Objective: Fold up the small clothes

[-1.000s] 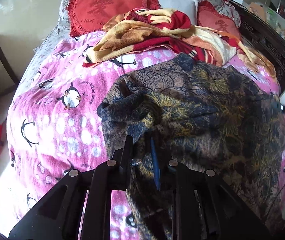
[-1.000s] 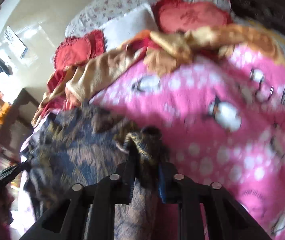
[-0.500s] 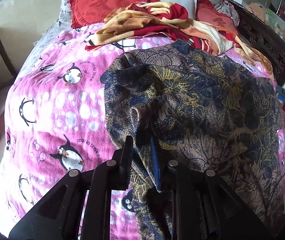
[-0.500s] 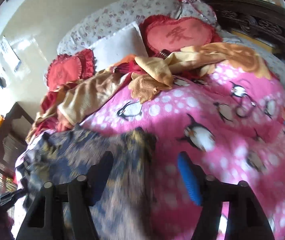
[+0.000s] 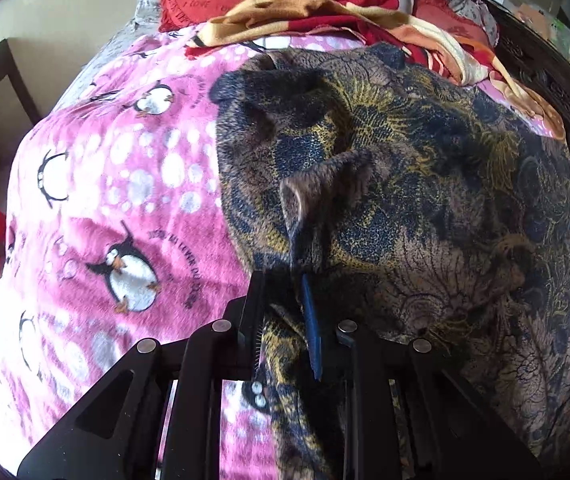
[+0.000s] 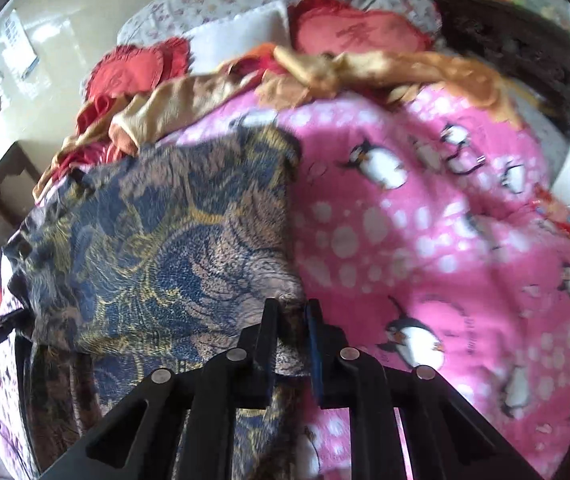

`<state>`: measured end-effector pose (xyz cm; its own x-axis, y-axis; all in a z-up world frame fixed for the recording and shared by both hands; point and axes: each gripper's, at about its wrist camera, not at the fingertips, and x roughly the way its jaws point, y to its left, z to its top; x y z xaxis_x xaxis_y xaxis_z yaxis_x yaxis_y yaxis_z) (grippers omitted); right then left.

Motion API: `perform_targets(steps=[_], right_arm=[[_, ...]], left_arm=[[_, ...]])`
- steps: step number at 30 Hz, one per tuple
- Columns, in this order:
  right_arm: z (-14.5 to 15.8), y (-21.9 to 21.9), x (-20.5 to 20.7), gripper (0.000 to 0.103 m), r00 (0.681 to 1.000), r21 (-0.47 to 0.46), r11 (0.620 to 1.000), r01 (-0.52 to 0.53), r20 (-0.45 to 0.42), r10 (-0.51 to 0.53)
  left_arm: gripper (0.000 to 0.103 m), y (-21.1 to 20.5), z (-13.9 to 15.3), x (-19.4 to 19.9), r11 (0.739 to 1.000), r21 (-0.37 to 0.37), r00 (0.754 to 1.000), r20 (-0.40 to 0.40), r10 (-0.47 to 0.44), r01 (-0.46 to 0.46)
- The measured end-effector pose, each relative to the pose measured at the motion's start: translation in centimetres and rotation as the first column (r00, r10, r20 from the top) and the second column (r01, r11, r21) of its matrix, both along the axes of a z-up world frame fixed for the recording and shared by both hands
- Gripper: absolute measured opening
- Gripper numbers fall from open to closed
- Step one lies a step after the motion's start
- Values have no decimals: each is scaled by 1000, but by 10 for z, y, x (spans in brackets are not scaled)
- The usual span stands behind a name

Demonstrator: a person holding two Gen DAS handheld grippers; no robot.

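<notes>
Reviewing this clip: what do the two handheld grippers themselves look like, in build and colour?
Both match: the left gripper and right gripper are matte black frames with angular cut-out struts and four round silver pins across the linkage. Each has one black finger and one with a ribbed blue pad. No cables, markings or sleeves are visible.

right gripper [image 6: 289, 309] seemingly pinching garment [image 6: 173, 232]

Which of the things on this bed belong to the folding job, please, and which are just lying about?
Job: dark patterned garment; left gripper and right gripper, each clamped on its cloth.

Lying about: pink penguin blanket, red heart cushions, red-and-yellow blanket, white pillow.
</notes>
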<state>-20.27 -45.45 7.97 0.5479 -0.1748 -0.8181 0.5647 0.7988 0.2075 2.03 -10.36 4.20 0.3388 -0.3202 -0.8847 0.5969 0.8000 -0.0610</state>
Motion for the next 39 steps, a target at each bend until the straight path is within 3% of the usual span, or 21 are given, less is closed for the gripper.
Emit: perform_targets(steps=[2, 4, 5, 9, 11, 13, 18, 26, 30, 36, 38, 39], right_arm=[[10, 4, -13, 17, 1000, 28, 1000, -6, 21, 6], [16, 12, -26, 45, 1000, 41, 999, -17, 21, 16], [18, 19, -33, 50, 999, 48, 999, -26, 23, 24], [19, 49, -62, 52, 998, 76, 995, -67, -1, 67], [14, 62, -77, 52, 997, 83, 994, -73, -24, 75], [9, 70, -91, 53, 996, 92, 993, -80, -43, 84], [1, 87, -125, 62, 993, 99, 991, -85, -80, 93], [-1, 116, -179, 63, 979, 152, 977, -151, -111, 169], [2, 138, -205, 69, 964, 117, 971, -207, -144, 223], [-12, 148, -222, 69, 972, 184, 963, -194, -95, 214], [-17, 157, -223, 65, 974, 179, 962, -207, -58, 221], [-19, 161, -222, 43, 974, 168, 963, -211, -50, 223]], left_arm=[[18, 7, 7, -6, 1000, -2, 1000, 12, 2, -2], [18, 12, 13, -15, 1000, 12, 999, 38, 3, -4], [18, 15, 16, -19, 1000, 14, 999, 45, 0, -1], [23, 26, 24, -39, 1000, 7, 998, 57, -14, 13], [47, 31, 30, -50, 1000, -5, 998, 68, -19, 20], [54, 41, 36, -61, 999, -25, 996, 87, -18, 20], [54, 55, 44, -84, 999, -40, 997, 80, -22, 25], [54, 101, 35, -128, 997, -66, 1000, 15, -28, 29], [54, 131, 19, -149, 998, -55, 998, -48, -27, 25], [54, 159, 7, -182, 999, -45, 992, -122, -28, 22], [54, 165, 5, -191, 998, -50, 990, -133, -35, 29], [54, 167, 2, -196, 998, -48, 989, -145, -39, 32]])
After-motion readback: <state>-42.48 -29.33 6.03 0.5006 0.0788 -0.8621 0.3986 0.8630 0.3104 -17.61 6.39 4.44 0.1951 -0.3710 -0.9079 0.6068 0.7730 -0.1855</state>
